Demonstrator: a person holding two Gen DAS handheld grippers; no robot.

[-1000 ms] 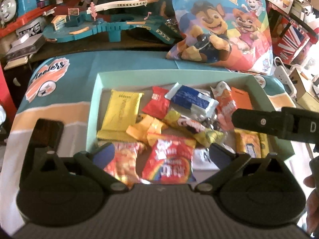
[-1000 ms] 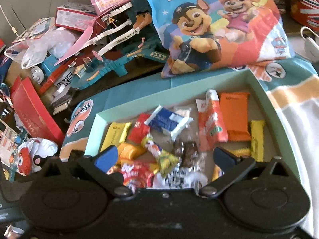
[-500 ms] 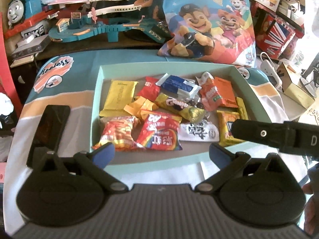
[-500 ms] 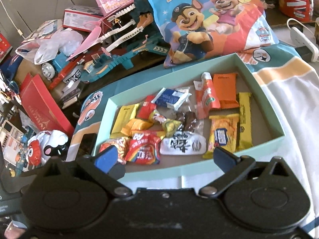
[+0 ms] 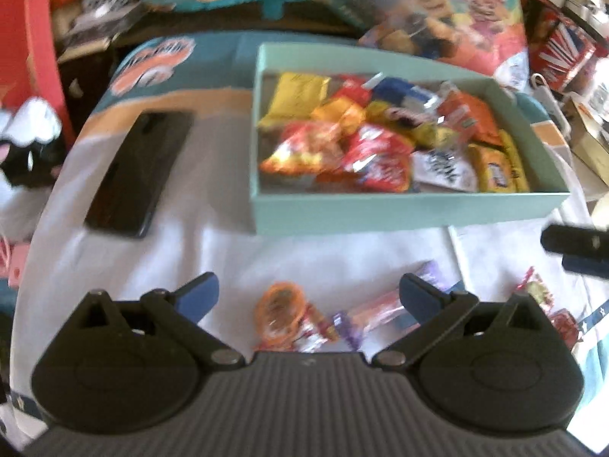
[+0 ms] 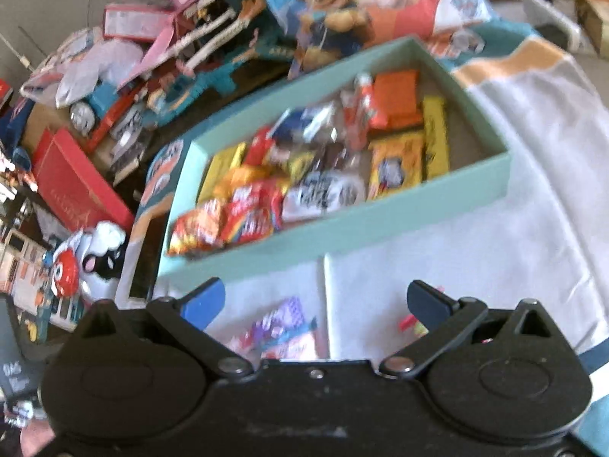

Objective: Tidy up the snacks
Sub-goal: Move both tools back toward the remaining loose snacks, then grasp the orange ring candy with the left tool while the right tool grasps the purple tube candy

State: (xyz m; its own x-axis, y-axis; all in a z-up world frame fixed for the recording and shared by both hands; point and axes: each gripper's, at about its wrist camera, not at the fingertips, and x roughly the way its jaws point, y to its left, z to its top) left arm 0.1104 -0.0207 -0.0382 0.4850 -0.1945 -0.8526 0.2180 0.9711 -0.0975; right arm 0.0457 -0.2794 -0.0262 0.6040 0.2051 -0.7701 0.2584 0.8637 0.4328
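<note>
A mint-green box (image 5: 399,211) (image 6: 380,224) on the cloth holds several snack packets. Loose snacks lie on the white cloth in front of it: an orange round packet (image 5: 279,310), a purple and pink packet (image 5: 377,310) (image 6: 279,327) and red packets (image 5: 548,304) at the right. My left gripper (image 5: 306,293) is open and empty above the loose snacks. My right gripper (image 6: 316,299) is open and empty near the purple packet; its finger shows in the left wrist view (image 5: 574,243). Both views are blurred.
A black phone (image 5: 141,171) lies on the cloth left of the box. A large cartoon-dog snack bag (image 6: 342,11), a teal toy track (image 6: 213,57), a red box (image 6: 76,186) and other toys crowd the back and left.
Both grippers have pulled back from over the box toward the near side of the cloth. The loose snacks in front of the box have come into view.
</note>
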